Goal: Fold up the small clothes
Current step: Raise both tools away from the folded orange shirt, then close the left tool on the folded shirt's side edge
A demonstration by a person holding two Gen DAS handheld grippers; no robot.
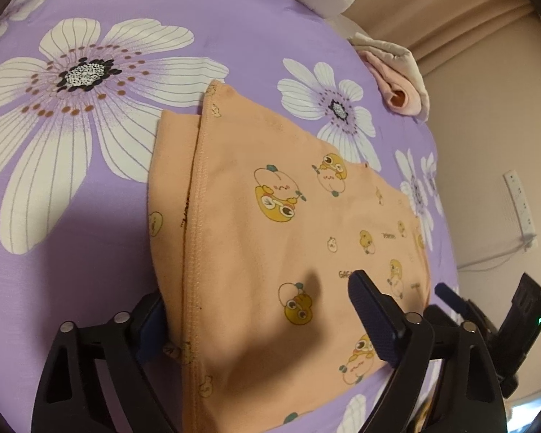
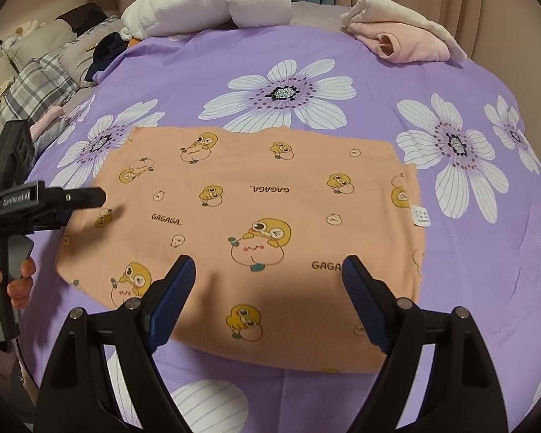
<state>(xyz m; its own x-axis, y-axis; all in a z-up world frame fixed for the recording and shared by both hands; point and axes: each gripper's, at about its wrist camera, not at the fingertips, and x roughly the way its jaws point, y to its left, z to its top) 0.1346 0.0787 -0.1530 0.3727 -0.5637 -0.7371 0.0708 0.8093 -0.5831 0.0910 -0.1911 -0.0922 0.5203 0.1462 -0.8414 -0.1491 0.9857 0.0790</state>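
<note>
left gripper [image 1: 267, 319] jaws spread, straddling garment's left hemmed edge, nothing pinched | right gripper [image 2: 268, 297] jaws wide apart, hovering over near edge, empty | orange cartoon-print garment [image 2: 241, 213] lies flat, partly folded, on purple floral bedsheet [image 2: 342, 54] | handling guess: light, limp, non-slip knit; pinch at corners or hem | pink garment [image 2: 407, 41] at far edge

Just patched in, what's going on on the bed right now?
A person is folding a small orange cartoon-print garment laid flat on the purple flowered bedsheet. The left tongs stand open astride its near left edge; the right tongs hang open over its near edge. Neither grips yet. A pink folded cloth sits at the far side.
</note>
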